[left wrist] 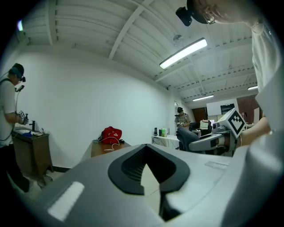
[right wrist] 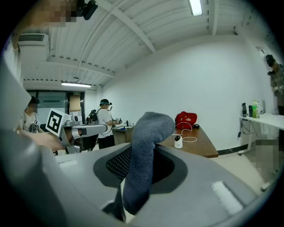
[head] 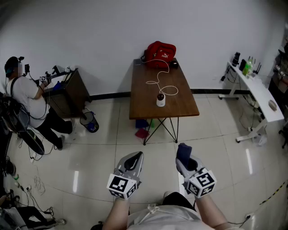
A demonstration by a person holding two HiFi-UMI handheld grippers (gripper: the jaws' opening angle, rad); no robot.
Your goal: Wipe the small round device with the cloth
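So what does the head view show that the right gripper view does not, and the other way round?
Only the head view: the black bin on the floor and the coloured items under the table. Only the right gripper view: the ceiling lamp. Both: the table, the small round device, the red bag, and the cloth clamped in the right hand-held gripper.

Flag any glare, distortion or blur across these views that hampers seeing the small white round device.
Head view: dark fisheye corners, light streaks on glossy tiled floor, small white round device clear. Left gripper view: strong barrel distortion, bright ceiling tube lamp. Right gripper view: grey knitted cloth looms close, device tiny beside it.
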